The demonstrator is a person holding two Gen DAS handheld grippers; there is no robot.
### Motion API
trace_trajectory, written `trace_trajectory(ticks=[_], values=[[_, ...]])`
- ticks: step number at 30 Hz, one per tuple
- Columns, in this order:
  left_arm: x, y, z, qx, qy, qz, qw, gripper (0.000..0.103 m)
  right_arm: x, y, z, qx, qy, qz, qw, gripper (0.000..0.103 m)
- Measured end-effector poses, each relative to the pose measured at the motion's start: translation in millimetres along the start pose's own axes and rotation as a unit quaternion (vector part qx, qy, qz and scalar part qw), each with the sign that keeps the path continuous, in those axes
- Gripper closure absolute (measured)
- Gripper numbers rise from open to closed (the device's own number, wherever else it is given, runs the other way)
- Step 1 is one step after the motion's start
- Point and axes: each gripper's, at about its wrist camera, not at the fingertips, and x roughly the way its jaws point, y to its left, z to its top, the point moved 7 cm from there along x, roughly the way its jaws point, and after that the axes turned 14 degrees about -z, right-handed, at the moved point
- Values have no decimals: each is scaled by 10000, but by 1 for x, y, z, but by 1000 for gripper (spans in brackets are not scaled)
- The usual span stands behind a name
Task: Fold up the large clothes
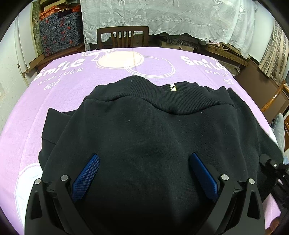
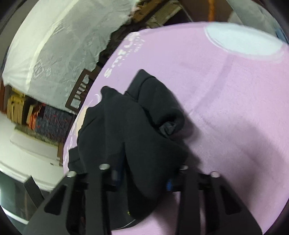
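Note:
A black zip-up jacket (image 1: 144,126) lies bunched on a purple printed blanket (image 1: 72,86), its ribbed hem and zipper end (image 1: 172,87) on the far side. My left gripper (image 1: 144,159) hovers low over the jacket, its blue pads (image 1: 86,177) wide apart and open. Part of the right gripper (image 1: 271,164) shows at the jacket's right edge. In the blurred right wrist view, the right gripper (image 2: 144,177) has a thick fold of the jacket (image 2: 130,126) bunched between its fingers and is shut on it. A sleeve (image 2: 162,108) trails over the blanket (image 2: 225,108).
A wooden chair (image 1: 122,36) stands behind the far table edge, under a white lace cloth (image 1: 162,16). Stacked patterned fabrics (image 1: 59,30) fill the back left corner. Another wooden chair (image 1: 274,97) stands off the right edge.

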Motion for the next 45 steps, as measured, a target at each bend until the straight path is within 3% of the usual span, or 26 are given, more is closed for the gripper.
trace_trajectory(ticks=[5,8,10,14,15,17,19,23,26,30,33,35,36,37,38,39,41,43,45], values=[[-2,8,4,-140,117,-210,9996,3,-29,39,2,-734,-476,-82,9961,84],[-19,40,17,-869,88,-628,9942,12,-54,80,-4,-1342,-876,-57,9871,85],[-44,75,31,-1449,-240,-1007,9840,12,-70,112,-14,-1812,-1205,-48,9760,85],[-78,122,43,-1766,-547,-1265,9746,13,-92,173,-53,-2895,-1864,-81,9388,85],[-83,127,43,-1845,-556,-1641,9674,12,-93,186,-67,-3206,-2001,-122,9258,85],[-87,127,42,-2081,-457,-2591,9421,11,-89,207,-99,-3797,-2135,-149,9000,85],[-89,122,41,-2239,-412,-3133,9220,10,-81,216,-118,-4070,-2098,-98,8889,85],[-93,81,43,-1608,-308,-3188,9336,10,-74,214,-132,-4328,-2097,-80,8767,85],[-106,41,47,-1100,-370,-3435,9320,7,-72,209,-137,-4482,-2102,-135,8687,85],[-118,21,45,-819,-532,-3482,9323,4,-65,208,-147,-4758,-2169,-249,8520,84],[-96,16,36,-656,-213,-3134,9471,4,-62,206,-157,-4982,-2252,-305,8368,84],[-70,25,31,-950,115,-3115,9454,6,-62,207,-167,-5151,-2322,-297,8245,84],[-62,30,29,-1116,213,-3185,9411,27,-63,206,-170,-5198,-2331,-279,8214,84],[-53,32,28,-1217,336,-3434,9307,53,-63,206,-172,-5247,-2328,-257,8185,84],[-52,31,27,-1280,384,-3738,9178,68,-63,207,-171,-5285,-2328,-250,8160,84],[-54,30,28,-1307,402,-3876,9116,80,-63,206,-172,-5339,-2327,-252,8125,84],[-60,28,29,-1166,283,-3748,9193,82,-59,201,-172,-5433,-2182,-254,8103,83],[-67,25,29,-1054,185,-3605,9266,82,-64,197,-169,-5541,-2278,-222,8004,78],[-70,27,30,-1096,165,-3630,9252,82,-74,190,-162,-5528,-2483,-302,7949,48]])
